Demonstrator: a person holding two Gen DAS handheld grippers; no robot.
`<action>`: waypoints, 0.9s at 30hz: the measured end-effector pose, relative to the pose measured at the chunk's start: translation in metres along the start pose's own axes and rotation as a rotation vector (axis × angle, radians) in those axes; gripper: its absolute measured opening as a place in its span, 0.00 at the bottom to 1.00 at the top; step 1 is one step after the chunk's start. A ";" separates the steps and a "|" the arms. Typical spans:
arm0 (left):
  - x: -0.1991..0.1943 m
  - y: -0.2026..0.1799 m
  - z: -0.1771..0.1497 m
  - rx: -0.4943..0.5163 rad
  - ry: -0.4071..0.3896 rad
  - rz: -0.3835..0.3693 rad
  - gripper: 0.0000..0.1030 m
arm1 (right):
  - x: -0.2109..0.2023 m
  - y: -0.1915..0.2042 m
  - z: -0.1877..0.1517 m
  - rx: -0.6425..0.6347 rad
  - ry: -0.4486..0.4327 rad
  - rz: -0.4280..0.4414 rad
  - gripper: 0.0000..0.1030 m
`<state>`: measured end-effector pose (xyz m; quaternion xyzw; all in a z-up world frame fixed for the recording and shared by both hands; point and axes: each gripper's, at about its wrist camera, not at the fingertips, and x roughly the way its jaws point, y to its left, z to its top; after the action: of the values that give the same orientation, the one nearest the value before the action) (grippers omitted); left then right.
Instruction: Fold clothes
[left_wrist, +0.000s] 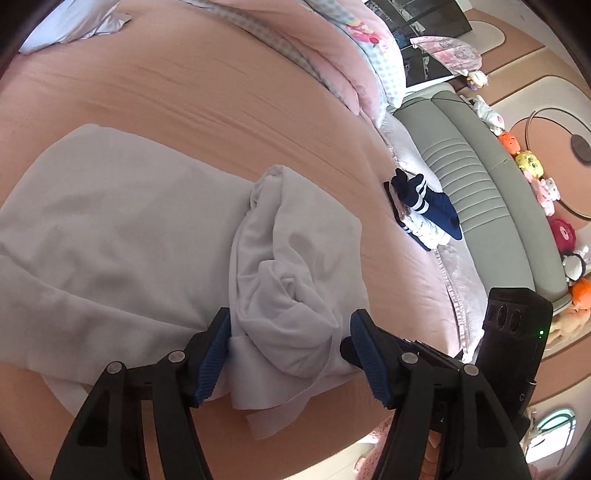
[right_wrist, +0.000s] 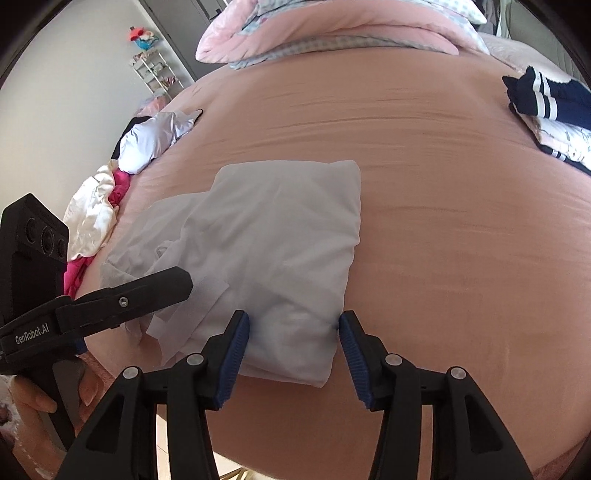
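Your left gripper (left_wrist: 290, 349) stands about half open, straddling the bunched end of the white garment (left_wrist: 147, 236); the pads touch the cloth's sides without visibly pinching. Your right gripper (right_wrist: 293, 352) is likewise half open around the folded corner at lower centre of its frame, holding nothing firmly. The garment lies on the pink bed (right_wrist: 443, 240), its long axis running from the fingers toward the left in the left view. It looks half-folded, creased, with a loose flap.
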<state>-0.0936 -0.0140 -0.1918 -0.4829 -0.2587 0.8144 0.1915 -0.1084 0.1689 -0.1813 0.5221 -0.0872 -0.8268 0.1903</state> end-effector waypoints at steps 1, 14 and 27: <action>-0.001 -0.005 0.000 0.021 -0.017 0.021 0.39 | -0.002 -0.003 -0.002 0.009 0.001 0.008 0.50; -0.021 0.000 0.014 -0.044 -0.120 0.075 0.17 | -0.014 -0.003 -0.002 0.028 -0.033 0.004 0.50; -0.095 0.043 0.029 0.052 -0.221 0.249 0.17 | 0.002 0.049 0.053 -0.152 -0.038 -0.009 0.50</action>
<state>-0.0782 -0.1084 -0.1409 -0.4137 -0.1950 0.8864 0.0721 -0.1455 0.1206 -0.1426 0.4907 -0.0254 -0.8416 0.2242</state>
